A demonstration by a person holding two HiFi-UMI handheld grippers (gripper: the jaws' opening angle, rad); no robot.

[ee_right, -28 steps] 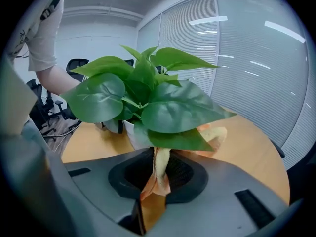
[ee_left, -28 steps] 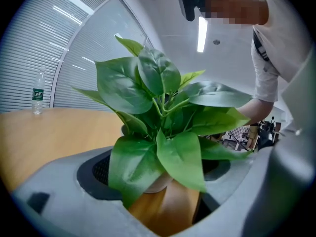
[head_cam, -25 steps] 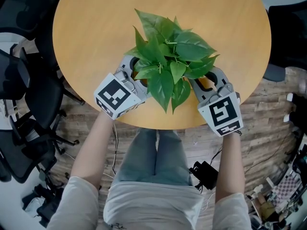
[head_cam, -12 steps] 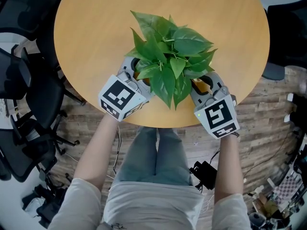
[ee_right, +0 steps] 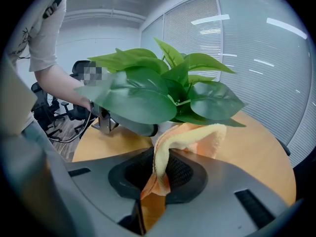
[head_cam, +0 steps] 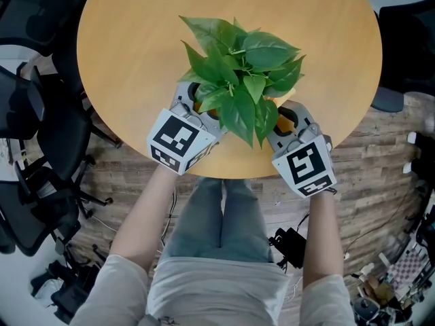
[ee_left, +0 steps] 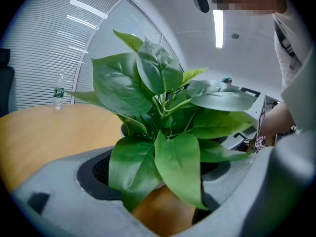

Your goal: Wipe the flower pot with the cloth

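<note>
Plant (head_cam: 238, 60) and flower pot (ee_left: 158, 185) turned counterclockwise with the left gripper (head_cam: 192, 106), clamped on it at 8 o'clock; the right gripper (head_cam: 289, 117), pinching the cloth (ee_right: 160, 157), probably wipes at 4 o'clock.

Each hand carries a grey moulded plastic tool: the left gripper (head_cam: 194, 104) and the right gripper (head_cam: 289, 117). Both have broad, smooth jaws with black ribbed pads (ee_right: 185, 174). Each has a white cube (head_cam: 179, 140) printed with black square markers. The person wears a pale beige short-sleeved shirt (head_cam: 204, 287) and grey-blue trousers (head_cam: 221, 219).
</note>
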